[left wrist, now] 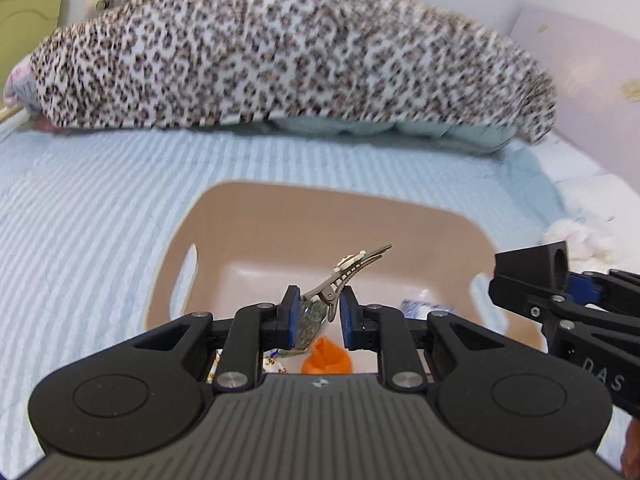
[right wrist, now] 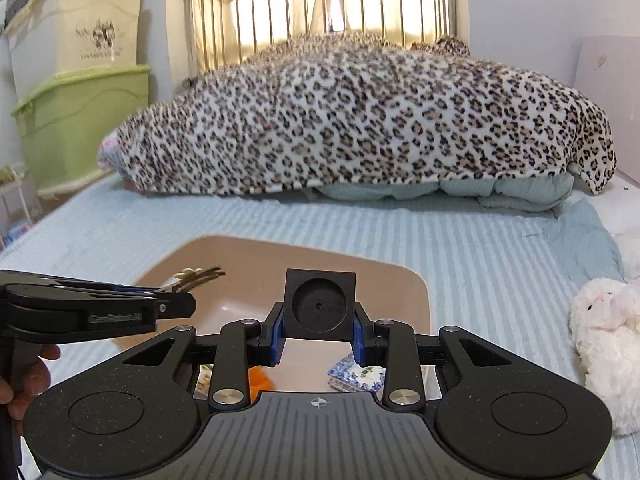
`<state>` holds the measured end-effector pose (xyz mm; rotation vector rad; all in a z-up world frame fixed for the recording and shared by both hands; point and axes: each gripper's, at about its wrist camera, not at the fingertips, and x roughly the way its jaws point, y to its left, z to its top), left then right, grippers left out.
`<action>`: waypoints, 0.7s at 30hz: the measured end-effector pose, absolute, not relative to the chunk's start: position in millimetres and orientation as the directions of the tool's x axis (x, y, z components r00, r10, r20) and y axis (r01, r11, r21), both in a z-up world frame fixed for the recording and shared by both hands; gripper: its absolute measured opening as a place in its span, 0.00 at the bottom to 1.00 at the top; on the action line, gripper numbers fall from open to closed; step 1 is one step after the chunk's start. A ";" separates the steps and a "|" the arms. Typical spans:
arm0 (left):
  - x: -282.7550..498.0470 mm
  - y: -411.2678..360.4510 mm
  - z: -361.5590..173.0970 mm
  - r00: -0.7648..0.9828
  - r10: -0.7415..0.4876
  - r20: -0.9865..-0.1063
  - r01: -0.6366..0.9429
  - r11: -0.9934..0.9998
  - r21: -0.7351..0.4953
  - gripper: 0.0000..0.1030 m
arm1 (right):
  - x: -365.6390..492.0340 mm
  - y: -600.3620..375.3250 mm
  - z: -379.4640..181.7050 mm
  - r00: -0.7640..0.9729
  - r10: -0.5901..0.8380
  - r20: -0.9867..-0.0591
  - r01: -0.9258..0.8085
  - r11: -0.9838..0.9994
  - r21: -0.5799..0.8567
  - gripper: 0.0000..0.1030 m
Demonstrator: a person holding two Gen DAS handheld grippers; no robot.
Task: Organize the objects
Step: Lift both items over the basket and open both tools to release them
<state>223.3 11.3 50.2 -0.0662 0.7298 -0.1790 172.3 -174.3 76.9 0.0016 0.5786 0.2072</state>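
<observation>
A tan plastic basket [left wrist: 188,236] sits on the striped bed, also in the right wrist view [right wrist: 404,280]. My left gripper [left wrist: 318,312] is shut on a metal hair clip [left wrist: 344,274] and holds it above the basket; the clip also shows in the right wrist view [right wrist: 196,274]. My right gripper [right wrist: 319,336] is shut on a black cube [right wrist: 320,304] with a round recess, held over the basket; the cube also shows in the left wrist view [left wrist: 534,266]. In the basket lie an orange piece [left wrist: 326,358] and a blue-white patterned packet [right wrist: 356,374].
A leopard-print blanket [right wrist: 360,120] is heaped over a pale quilt at the far end of the bed. A white plush toy [right wrist: 608,332] lies to the right of the basket. Green and cream storage bins [right wrist: 80,120] stand at the left, beside the metal bed rail.
</observation>
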 end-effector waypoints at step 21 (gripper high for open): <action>215.8 -12.0 38.7 0.688 -0.114 -0.716 0.160 0.987 -0.003 0.68 | 185.2 -184.5 41.7 0.743 0.164 -0.649 -0.189 0.981 0.031 0.69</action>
